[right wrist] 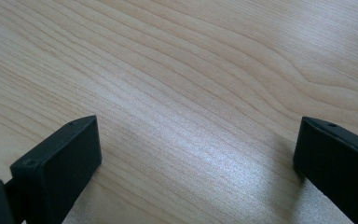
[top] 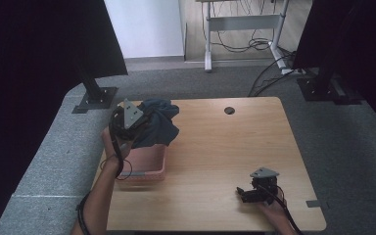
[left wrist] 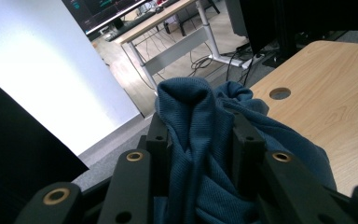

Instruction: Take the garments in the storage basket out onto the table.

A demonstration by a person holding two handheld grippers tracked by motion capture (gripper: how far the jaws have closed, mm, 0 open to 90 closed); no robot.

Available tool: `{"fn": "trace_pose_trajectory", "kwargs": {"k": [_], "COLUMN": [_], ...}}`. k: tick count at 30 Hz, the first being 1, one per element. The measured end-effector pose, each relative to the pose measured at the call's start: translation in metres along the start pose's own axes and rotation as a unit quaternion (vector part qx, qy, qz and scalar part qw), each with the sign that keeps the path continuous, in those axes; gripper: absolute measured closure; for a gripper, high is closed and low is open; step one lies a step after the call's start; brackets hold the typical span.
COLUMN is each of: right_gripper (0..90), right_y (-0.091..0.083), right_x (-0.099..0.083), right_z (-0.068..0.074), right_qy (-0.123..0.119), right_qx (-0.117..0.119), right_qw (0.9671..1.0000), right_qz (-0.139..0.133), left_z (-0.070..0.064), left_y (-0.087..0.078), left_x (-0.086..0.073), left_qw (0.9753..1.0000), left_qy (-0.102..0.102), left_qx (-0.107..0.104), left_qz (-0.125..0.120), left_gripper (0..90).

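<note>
One blue cloth (top: 159,125) hangs bunched up at the far left of the table (top: 225,156), just over the far end of one pink basket (top: 147,164). Up close in the left gripper view, the blue cloth (left wrist: 200,154) sits squeezed between the two black jaws, with a fold poking up above them. The left gripper (top: 127,122) is lifted above the basket and pinches the cloth tight. The person's left forearm (top: 100,196) comes up from the near edge, along the left side of the table.

The right gripper (top: 254,191) rests low at the near right of the table, well apart from the cloth. Its two jaws stand wide apart with bare wood between them. One small round hole (top: 229,110) sits in the table near the far edge. There are two grippers, one cloth and one basket.
</note>
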State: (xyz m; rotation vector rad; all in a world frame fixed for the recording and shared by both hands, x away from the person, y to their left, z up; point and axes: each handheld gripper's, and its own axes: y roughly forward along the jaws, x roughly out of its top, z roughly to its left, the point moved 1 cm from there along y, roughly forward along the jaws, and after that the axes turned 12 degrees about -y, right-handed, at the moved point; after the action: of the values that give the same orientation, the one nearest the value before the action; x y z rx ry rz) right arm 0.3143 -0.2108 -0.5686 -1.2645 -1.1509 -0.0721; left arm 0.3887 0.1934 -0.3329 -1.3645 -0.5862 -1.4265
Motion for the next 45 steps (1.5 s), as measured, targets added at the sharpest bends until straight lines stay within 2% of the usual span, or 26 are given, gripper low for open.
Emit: {"fn": "trace_pose_trajectory", "kwargs": {"k": [10,33,45], "right_gripper": [0.4,0.7,1.0], "right_y": [0.000,0.000,0.000], "right_x": [0.000,0.000,0.000], "right_z": [0.000,0.000,0.000], "right_qy": [0.000,-0.001,-0.002], "right_qx": [0.000,0.001,0.001], "right_qw": [1.0000,1.0000,1.0000], "right_qz": [0.000,0.000,-0.001], "left_z": [-0.011,-0.047,-0.056], "left_y": [0.004,0.023,0.030], "left_x": [0.007,0.024,0.027], "left_qw": [1.0000,0.9990,0.9988], "left_qy": [0.005,0.018,0.020], "left_qx": [-0.007,-0.039,-0.043], "left_qz": [-0.003,-0.009,-0.009], "left_gripper": [66.2,66.2,66.1]}}
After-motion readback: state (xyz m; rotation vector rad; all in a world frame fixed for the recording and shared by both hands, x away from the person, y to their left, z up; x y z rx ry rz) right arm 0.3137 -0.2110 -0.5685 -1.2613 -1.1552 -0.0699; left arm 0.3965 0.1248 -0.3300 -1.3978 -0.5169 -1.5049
